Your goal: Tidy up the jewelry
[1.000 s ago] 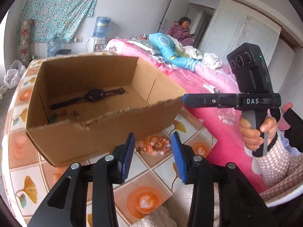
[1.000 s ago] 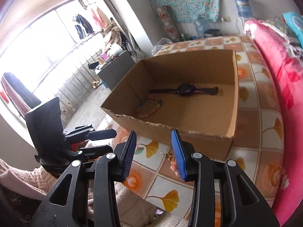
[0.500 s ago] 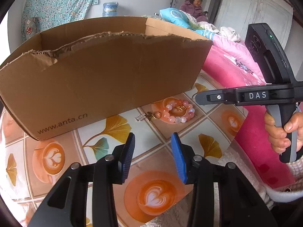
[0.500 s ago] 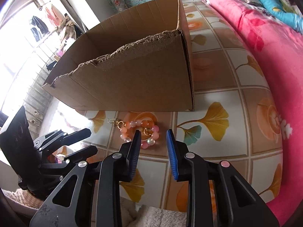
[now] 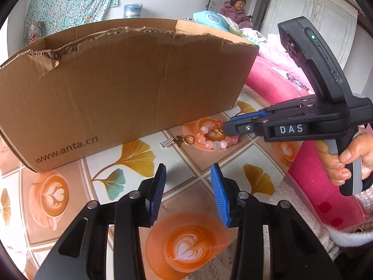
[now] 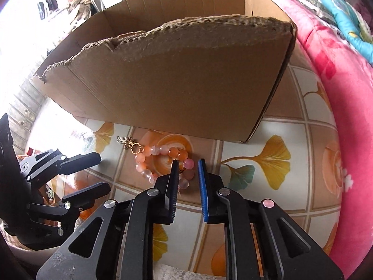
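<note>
A pink and orange bead bracelet [image 5: 211,137] with a gold charm [image 5: 179,140] lies on the patterned tabletop just in front of a brown cardboard box [image 5: 121,84]. It also shows in the right wrist view [image 6: 160,161]. My right gripper [image 6: 188,163] is open, low over the table, its fingertips straddling the near right part of the bracelet. In the left wrist view the right gripper [image 5: 227,126] reaches the bracelet from the right. My left gripper [image 5: 188,170] is open and empty, held back from the bracelet.
The box [image 6: 181,77] has a torn front wall; its inside is hidden from both views. A pink bed [image 6: 338,53] runs along the table's right side. A person [image 5: 237,8] sits on the bed far back.
Both grippers have dropped lower and moved toward the bracelet. The right gripper's fingertips now straddle the beads. The box's inside has gone out of view.
</note>
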`<state>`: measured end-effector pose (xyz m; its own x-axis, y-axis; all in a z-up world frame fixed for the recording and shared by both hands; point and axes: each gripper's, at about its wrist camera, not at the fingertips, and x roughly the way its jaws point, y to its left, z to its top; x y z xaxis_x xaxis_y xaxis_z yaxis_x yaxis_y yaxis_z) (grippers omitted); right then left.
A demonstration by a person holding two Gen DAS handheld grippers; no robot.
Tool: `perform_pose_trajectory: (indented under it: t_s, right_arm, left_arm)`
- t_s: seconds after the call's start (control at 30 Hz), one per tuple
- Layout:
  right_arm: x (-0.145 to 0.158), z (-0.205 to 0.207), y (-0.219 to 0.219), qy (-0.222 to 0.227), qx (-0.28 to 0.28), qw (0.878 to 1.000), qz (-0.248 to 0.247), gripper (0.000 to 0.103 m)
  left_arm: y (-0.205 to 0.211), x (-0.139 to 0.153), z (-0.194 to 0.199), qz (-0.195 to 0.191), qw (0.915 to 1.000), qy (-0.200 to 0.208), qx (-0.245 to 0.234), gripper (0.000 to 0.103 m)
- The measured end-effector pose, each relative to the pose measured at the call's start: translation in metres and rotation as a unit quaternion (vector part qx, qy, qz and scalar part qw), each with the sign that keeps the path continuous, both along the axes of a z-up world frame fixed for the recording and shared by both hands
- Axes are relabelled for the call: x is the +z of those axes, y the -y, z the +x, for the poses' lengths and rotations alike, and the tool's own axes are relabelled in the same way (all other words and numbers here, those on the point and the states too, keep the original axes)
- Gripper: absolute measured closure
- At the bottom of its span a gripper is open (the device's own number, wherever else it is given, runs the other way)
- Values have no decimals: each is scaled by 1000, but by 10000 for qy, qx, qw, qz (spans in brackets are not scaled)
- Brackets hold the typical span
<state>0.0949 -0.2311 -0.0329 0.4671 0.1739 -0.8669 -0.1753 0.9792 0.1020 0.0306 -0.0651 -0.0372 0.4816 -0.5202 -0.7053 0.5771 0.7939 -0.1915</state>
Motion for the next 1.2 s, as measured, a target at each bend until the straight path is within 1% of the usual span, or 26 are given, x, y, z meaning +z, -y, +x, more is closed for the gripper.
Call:
perform_pose_trajectory:
  t_s: [0.03,0.13,0.3,0.5,0.6,0.73,0.9,1.1,1.2]
  right_arm:
    - [0,0,-2,-2,46,10000,-4,95]
    - [4,0,-6,35,67,10000,22,96]
    - [26,-10,-12,287,106,9986,426,96]
    - [56,-16,-20,550,217,9942,895,96]
    - [68,-17,-15,656,186,9926,1005,96]
    - [68,-18,-5,674,-22,9934,929,96]
    - [54,-11,14,607,-317,9939,869,96]
    - [38,-16,40,352,-762,9936,754,95]
    - [34,-20,48,337,-914,9930,664,92]
  left_arm:
    - [-1,0,0,-24,10000,-2,7,64]
    - [-5,0,0,-88,10000,-19,13,64]
    - [-7,1,-1,-94,10000,-11,8,64]
    - [-11,1,-1,-112,9999,-34,53,64]
    - [-12,2,0,-121,9999,-57,74,64]
    - [-13,3,2,-143,9998,-102,105,64]
    - [-11,3,2,-83,9999,-101,97,64]
    - [-5,3,1,-19,9999,-83,121,64]
    - [0,2,0,26,9999,-53,121,64]
